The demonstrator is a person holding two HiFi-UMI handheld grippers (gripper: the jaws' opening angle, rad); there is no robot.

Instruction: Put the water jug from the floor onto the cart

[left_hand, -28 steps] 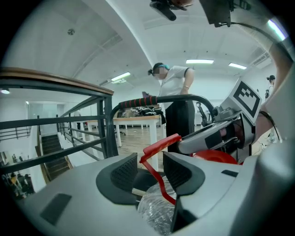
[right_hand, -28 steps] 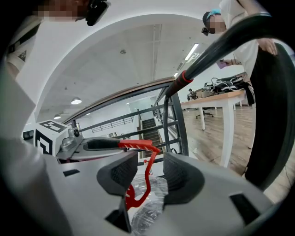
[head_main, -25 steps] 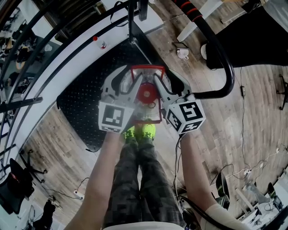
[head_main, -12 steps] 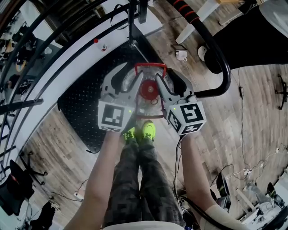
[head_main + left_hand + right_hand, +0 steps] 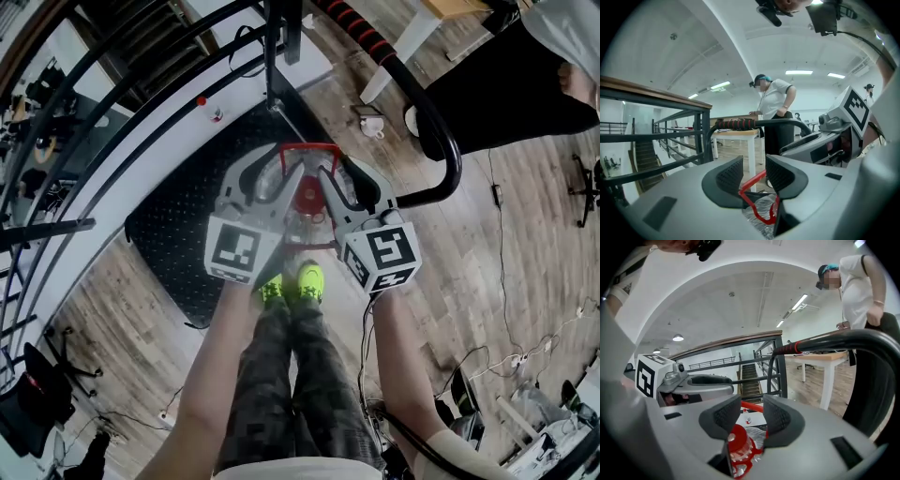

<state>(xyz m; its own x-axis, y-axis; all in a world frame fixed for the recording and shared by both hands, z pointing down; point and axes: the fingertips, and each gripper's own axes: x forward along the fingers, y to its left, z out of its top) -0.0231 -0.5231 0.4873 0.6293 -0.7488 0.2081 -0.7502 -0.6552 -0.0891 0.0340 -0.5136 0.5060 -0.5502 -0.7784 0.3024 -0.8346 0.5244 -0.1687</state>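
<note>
Water jug (image 5: 307,195) held up over the cart (image 5: 178,225).
Your left gripper (image 5: 754,169) and right gripper (image 5: 751,414) each clamp its red handle (image 5: 305,147), and the red-capped jug hangs above the cart's black deck. The cart's push bar (image 5: 441,141) curves beside it; a white mug (image 5: 372,127) sits on the floor beyond the cart.

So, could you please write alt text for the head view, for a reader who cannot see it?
Seen from above, the left gripper and the right gripper hold a clear water jug by its red handle at the near edge of the cart's black deck. The person's legs and yellow-green shoes show below.
</note>
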